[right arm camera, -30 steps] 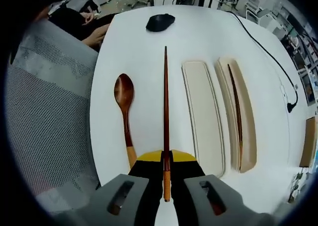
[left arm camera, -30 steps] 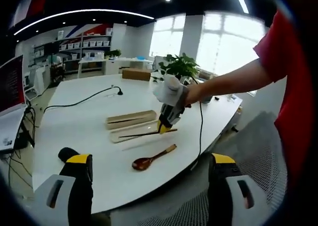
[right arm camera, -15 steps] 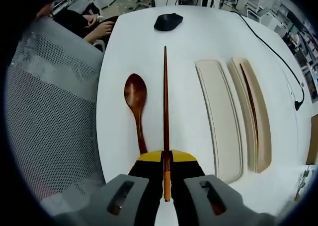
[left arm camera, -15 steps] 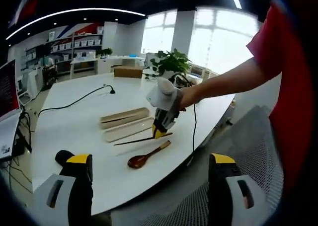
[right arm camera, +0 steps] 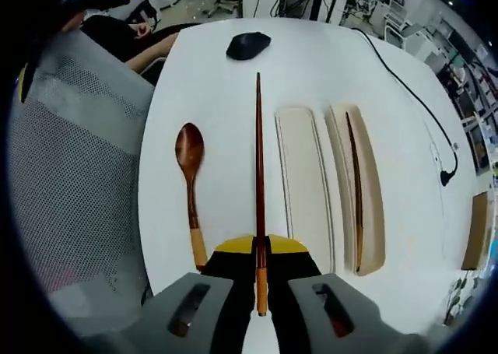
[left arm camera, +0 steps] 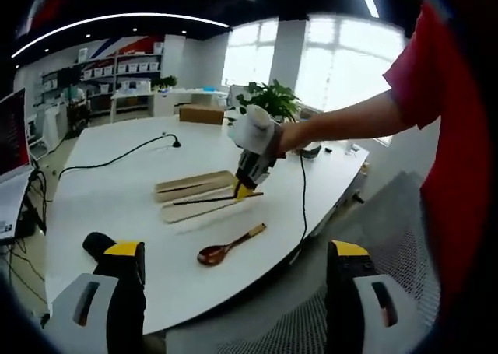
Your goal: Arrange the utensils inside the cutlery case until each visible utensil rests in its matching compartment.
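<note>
Right gripper view: jaws of the right gripper (right arm camera: 260,254) pinched on the pale butt end of a dark chopstick (right arm camera: 258,167), shaft pointing straight ahead, lifted off the white counter (right arm camera: 311,58) and hanging between the wooden spoon (right arm camera: 190,184) on one side and the two halves of the cutlery case. Nearest half, the flat pale tray (right arm camera: 304,189), bare; beyond it the deeper tray (right arm camera: 366,191) with a second chopstick (right arm camera: 354,191) already lying along its slot. Likely destination, judging by the match: that deeper tray, beside its twin. Best approach: carry sideways across the flat tray with the shaft kept parallel to the slot, tip held a little high to clear both rims; lower level so tip and butt settle together rather than pivoting on the rim; release only once the stick rests inside, then lift straight back to avoid dragging it out. Worth watching: the thin tip swinging wide on any wrist roll and nudging the resting chopstick. Spoon lying on the counter beside the case, not yet in any compartment, bowl away from the gripper. Black mouse-like object (right arm camera: 248,44) at the far end of the counter, well apart. Left gripper view: left gripper (left arm camera: 233,272) held back at the counter edge, jaws spread wide and empty, looking on at the gripper holding the chopstick above the case.
</note>
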Available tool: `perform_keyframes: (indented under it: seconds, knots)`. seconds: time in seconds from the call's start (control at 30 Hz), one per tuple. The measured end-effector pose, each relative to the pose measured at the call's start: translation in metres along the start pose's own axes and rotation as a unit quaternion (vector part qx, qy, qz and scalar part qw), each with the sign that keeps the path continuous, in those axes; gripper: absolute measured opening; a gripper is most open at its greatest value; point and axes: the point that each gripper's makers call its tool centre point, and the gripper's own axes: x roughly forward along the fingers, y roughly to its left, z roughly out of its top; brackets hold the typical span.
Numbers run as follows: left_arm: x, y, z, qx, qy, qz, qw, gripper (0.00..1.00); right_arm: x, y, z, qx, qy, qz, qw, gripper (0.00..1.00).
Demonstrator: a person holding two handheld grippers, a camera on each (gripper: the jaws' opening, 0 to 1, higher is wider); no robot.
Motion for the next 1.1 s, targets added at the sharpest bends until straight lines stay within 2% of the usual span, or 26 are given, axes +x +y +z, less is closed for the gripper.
perform_keyframes:
  seconds: [0.07,0.13,0.2,0.3,0.43,0.57,0.8,0.87,0.93,0.97,1.03,1.1]
  knots:
    - [-0.001,0.002,0.001,0.021,-0.002,0.011,0.9997,0.98,-0.004,-0.004,-0.001,-0.007,0.000,0.000,1.0000,0.01]
    - [0.001,-0.001,-0.003,0.016,0.011,0.003,0.9998,0.99,-0.011,-0.007,-0.004,-0.027,0.008,0.005,0.9996,0.01]
    - [0.001,0.000,-0.003,0.016,0.010,0.004,0.9998,0.99,-0.020,-0.008,-0.004,-0.041,0.011,0.010,0.9991,0.01]
    - [0.001,0.001,-0.002,0.009,0.005,0.005,0.9999,0.99,-0.035,-0.020,-0.003,-0.039,0.011,0.000,0.9992,0.01]
    - [0.002,0.001,-0.004,0.013,0.013,0.005,0.9998,0.98,-0.048,-0.032,-0.003,-0.042,0.010,-0.010,0.9990,0.01]
    - [0.004,0.002,-0.004,0.011,0.014,0.007,0.9998,0.97,-0.049,-0.033,-0.004,-0.040,0.005,-0.008,0.9992,0.01]
    - [0.006,0.005,-0.008,0.013,0.026,0.017,0.9994,0.92,-0.044,-0.034,-0.007,-0.053,0.016,-0.003,0.9985,0.01]
    - [0.006,0.006,-0.006,0.009,0.022,0.019,0.9995,0.92,-0.043,-0.034,-0.007,-0.062,0.019,0.001,0.9979,0.01]
    - [0.007,0.006,-0.006,0.006,0.022,0.017,0.9996,0.92,-0.042,-0.038,-0.011,-0.085,0.035,-0.009,0.9957,0.01]
    - [0.007,0.007,-0.007,0.006,0.024,0.018,0.9995,0.92,-0.041,-0.038,-0.010,-0.083,0.034,-0.007,0.9960,0.01]
    - [0.007,0.007,-0.008,0.007,0.028,0.020,0.9994,0.91,-0.042,-0.034,-0.004,-0.058,0.014,0.014,0.9981,0.01]
    - [0.008,0.008,-0.009,0.006,0.030,0.020,0.9993,0.90,-0.043,-0.031,-0.003,-0.052,0.010,0.036,0.9979,0.01]
